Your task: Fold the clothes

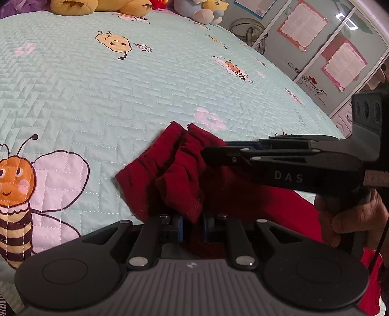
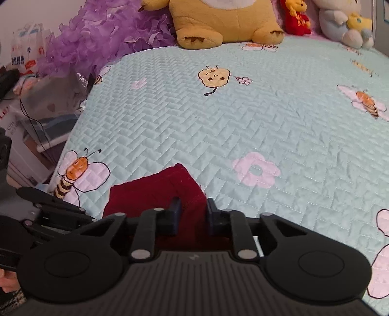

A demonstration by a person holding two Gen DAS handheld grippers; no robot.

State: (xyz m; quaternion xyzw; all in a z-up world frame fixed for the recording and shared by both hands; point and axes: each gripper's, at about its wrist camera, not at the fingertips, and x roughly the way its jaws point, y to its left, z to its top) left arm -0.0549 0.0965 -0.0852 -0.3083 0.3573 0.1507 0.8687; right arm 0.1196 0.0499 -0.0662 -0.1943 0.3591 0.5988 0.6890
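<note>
Left gripper (image 1: 192, 226) clenched on a bunched fold of the dark red garment (image 1: 170, 175); right gripper (image 2: 193, 214) set astride another edge of the same cloth, grip on it not certain from either view. Apparently pinching 2 parts of the hem to lift and fold the piece, which lies crumpled near the front edge of the bee-print quilt (image 2: 243, 126) on the bed. Garment type unclear, lower part hidden behind both gripper bodies, plush toys (image 2: 223, 21) cut off at the top.
</note>
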